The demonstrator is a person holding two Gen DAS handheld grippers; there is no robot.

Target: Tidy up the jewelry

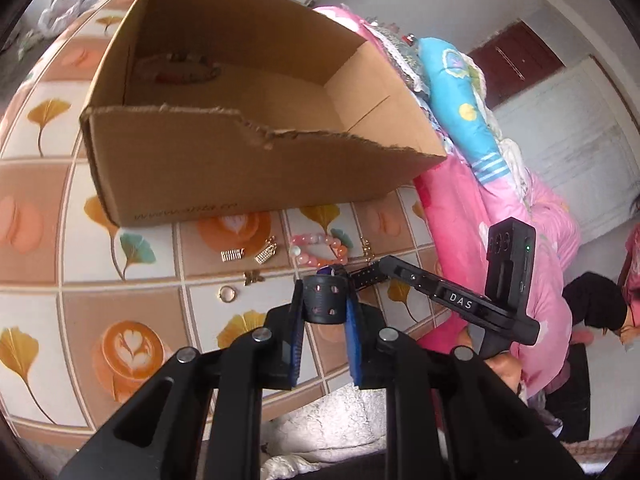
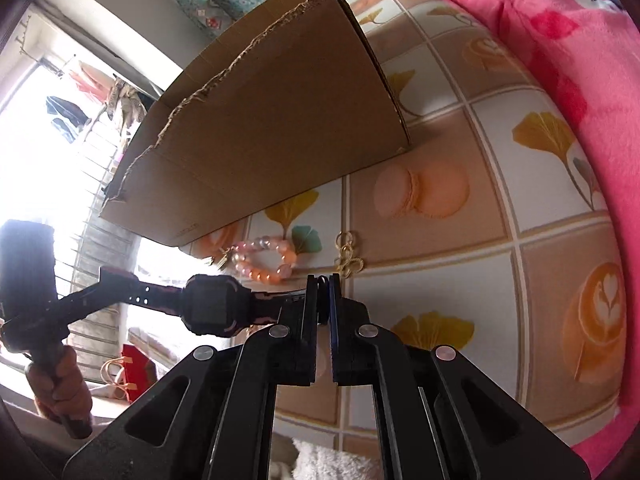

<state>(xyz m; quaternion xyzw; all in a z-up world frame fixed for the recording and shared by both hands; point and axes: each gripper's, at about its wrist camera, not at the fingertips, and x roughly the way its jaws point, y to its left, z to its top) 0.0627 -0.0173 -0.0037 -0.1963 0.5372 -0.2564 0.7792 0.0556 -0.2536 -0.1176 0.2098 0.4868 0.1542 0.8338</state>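
A black wristwatch hangs stretched between both grippers above the table. My left gripper is shut on one end of its strap. My right gripper is shut on the other strap end, and it shows in the left wrist view. An open cardboard box stands behind, with a bead bracelet inside. On the table lie a pink and orange bead bracelet, gold clips, a ring and a gold chain piece.
The table has a tile-patterned cloth with leaf and coffee prints. Pink bedding and a blue pillow lie to the right of it. A white towel lies below the table's near edge.
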